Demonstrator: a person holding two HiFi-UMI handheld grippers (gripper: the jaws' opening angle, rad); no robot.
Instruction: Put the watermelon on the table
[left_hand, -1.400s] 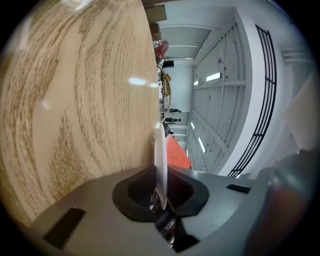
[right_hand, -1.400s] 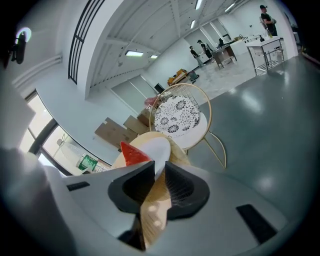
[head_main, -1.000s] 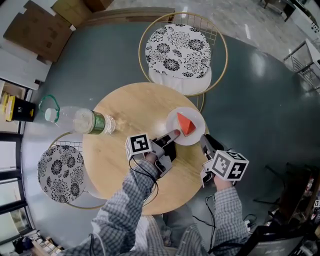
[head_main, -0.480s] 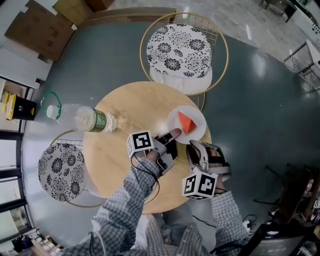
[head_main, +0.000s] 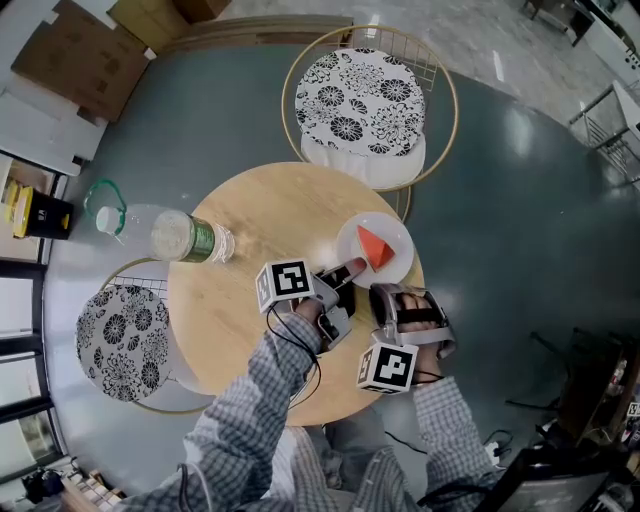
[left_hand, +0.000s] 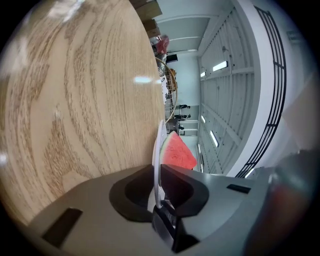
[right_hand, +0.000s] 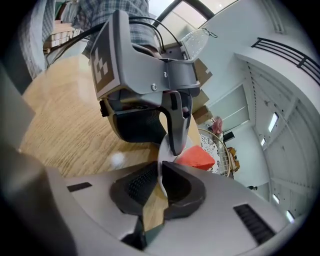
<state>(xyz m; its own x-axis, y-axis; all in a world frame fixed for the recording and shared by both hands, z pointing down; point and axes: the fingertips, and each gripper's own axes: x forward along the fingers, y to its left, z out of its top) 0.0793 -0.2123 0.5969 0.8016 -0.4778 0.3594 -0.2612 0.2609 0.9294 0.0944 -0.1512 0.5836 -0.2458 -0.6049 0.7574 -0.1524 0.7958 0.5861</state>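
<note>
A red wedge of watermelon (head_main: 375, 245) lies on a small white plate (head_main: 392, 232) at the right side of the round wooden table (head_main: 265, 210). My left gripper (head_main: 351, 268) is shut on the plate's left rim; in the left gripper view the thin white plate rim (left_hand: 159, 150) runs between the jaws, with the watermelon (left_hand: 177, 152) just beyond. My right gripper (head_main: 384, 291) sits at the plate's near edge. In the right gripper view its jaws stand nearly together with the plate rim (right_hand: 161, 167) between them, and the left gripper (right_hand: 175, 142) is close ahead beside the watermelon (right_hand: 196, 157).
A plastic water bottle with a green label (head_main: 185, 240) stands at the table's left edge. Two wire chairs with patterned cushions flank the table, one at the far side (head_main: 362, 105) and one at the near left (head_main: 122, 345). The table's right edge lies just past the plate.
My right gripper has rolled over, its marker cube swinging from the right to below, and moved left onto the plate's near edge. The left gripper, plate and watermelon stayed put.
</note>
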